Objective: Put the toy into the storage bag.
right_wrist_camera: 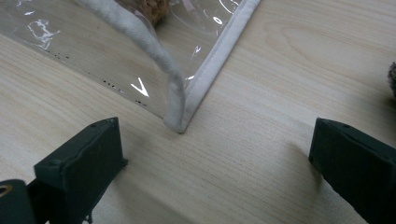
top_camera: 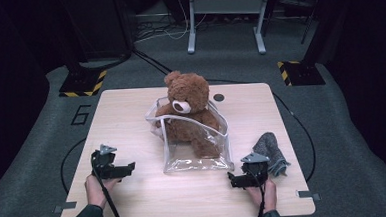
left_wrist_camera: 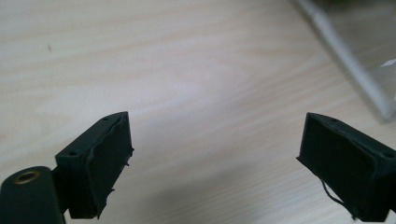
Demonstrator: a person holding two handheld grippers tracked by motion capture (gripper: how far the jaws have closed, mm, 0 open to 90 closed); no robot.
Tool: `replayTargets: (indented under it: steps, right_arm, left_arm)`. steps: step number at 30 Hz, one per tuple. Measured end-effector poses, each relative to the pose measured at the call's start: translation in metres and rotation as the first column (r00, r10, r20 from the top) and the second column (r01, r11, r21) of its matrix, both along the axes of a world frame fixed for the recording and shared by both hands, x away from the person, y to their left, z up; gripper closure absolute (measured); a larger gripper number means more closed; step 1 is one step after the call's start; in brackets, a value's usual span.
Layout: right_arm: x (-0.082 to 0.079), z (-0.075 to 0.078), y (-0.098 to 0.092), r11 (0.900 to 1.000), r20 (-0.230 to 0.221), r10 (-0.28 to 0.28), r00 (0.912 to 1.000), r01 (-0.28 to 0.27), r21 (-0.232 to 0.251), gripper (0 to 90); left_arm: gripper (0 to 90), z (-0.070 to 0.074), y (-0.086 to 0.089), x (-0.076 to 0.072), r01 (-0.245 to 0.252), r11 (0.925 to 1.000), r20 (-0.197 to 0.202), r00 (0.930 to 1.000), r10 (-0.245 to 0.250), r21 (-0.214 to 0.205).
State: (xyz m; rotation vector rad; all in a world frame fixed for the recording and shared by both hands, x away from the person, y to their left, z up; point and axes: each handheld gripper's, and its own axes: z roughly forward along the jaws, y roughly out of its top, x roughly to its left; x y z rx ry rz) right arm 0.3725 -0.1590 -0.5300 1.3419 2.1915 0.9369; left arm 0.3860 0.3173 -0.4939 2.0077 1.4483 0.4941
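Two grippers, left gripper and right gripper, rest wide-fingered and empty beside the clear bag, whose slick plastic could slip, tipping the teddy bear.

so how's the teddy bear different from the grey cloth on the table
The teddy bear is brown and plush; the grey cloth is grey and looks knitted. The teddy bear sits upright inside the clear bag mid-table; the grey cloth lies crumpled on the bare table, right of the bag beside the right gripper. The bear is much bigger. Both are soft, and neither is held.
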Motion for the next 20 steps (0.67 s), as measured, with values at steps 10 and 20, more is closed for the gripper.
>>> replayTargets:
  steps: [10,20]
  right_arm:
    - [0.000,0.000,0.000,1.0000,-0.002,0.009,1.0000,-0.009,0.000,2.2]
    - [0.000,0.000,0.000,1.0000,-0.002,0.008,1.0000,-0.008,0.000,2.2]
  left_arm:
    - [7.3,-0.035,0.003,-0.012,-0.044,0.9990,0.081,0.9958,0.043,0.011]
    - [7.3,-0.038,0.003,-0.016,-0.061,0.9981,0.111,0.9920,0.060,0.006]
